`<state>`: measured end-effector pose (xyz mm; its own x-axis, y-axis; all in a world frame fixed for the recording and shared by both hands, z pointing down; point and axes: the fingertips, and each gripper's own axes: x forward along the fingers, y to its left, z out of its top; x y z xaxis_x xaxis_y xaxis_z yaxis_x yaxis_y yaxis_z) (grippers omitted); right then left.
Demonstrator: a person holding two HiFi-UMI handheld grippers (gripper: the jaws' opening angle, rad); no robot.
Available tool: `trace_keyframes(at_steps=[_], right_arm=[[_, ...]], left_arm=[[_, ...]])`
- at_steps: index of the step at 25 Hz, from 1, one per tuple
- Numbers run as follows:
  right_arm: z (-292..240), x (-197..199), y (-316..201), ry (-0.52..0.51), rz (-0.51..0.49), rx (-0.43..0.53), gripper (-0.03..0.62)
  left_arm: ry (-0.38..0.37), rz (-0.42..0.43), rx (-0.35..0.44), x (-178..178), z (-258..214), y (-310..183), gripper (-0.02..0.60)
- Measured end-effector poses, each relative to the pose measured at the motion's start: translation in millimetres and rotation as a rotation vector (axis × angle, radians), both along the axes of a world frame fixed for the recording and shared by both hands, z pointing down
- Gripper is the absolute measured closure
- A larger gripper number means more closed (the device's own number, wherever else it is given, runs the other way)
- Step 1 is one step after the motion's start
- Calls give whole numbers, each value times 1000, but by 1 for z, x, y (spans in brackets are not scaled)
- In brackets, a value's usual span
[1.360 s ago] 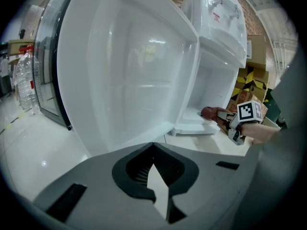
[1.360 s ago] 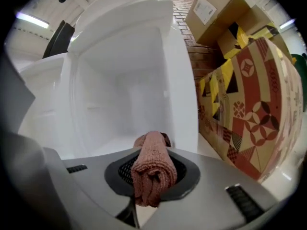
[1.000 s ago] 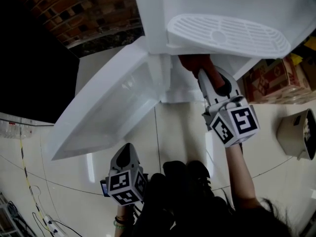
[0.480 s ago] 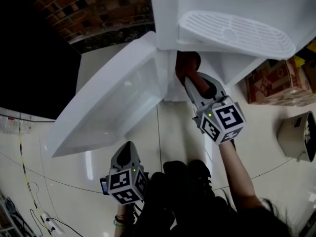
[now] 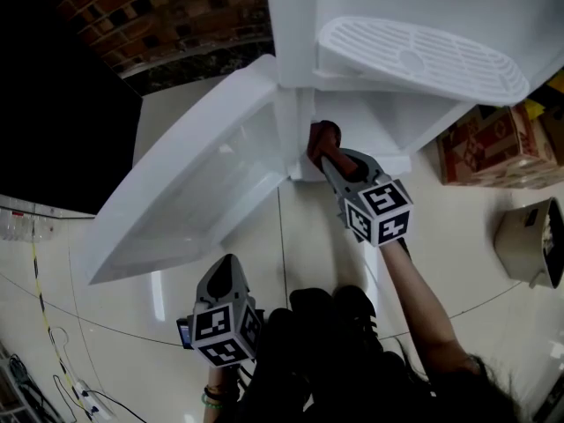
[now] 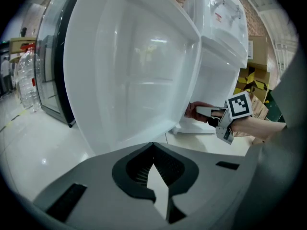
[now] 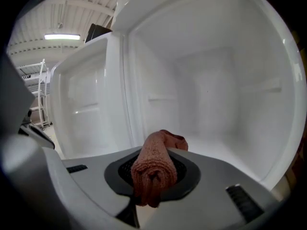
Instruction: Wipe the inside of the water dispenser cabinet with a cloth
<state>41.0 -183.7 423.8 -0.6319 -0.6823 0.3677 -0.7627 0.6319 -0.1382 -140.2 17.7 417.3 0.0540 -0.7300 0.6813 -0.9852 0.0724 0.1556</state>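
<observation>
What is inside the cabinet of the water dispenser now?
Only bare white walls and floor show inside the cabinet; the cloth in the right gripper hides part of the floor.

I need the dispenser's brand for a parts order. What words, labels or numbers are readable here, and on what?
Nothing reads legibly.
Red label on the water dispenser: too small to read.
Print on the cardboard box: blurred, unreadable.
Marker cubes: square patterns only, no letters.

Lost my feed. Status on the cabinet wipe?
Right tool shut on cloth, at cabinet opening. Left tool shut, empty, held low. Door open, nothing blocking.
</observation>
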Motion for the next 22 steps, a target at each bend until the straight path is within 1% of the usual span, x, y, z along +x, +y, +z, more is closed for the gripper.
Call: trace_keyframes(at_steps=[7, 11, 14, 16, 20, 22], right_arm=[[-95, 25, -64, -108, 129, 194, 517], [-126, 18, -95, -175, 141, 242, 517], [-132, 4, -103, -220, 109, 250, 517], [-127, -4, -106, -227, 92, 240, 517], [-94, -5, -111, -203, 104, 159, 516], [-67, -3, -111, -151, 101, 101, 516]], left_arm=[[-1, 13, -8, 2, 4, 2, 578], [2, -1, -11, -3, 5, 5, 578], [6, -5, -14, -6, 6, 8, 578], [9, -4, -15, -7, 7, 8, 578], [15, -5, -20, -9, 9, 10, 578], [16, -8, -22, -10, 9, 10, 578]])
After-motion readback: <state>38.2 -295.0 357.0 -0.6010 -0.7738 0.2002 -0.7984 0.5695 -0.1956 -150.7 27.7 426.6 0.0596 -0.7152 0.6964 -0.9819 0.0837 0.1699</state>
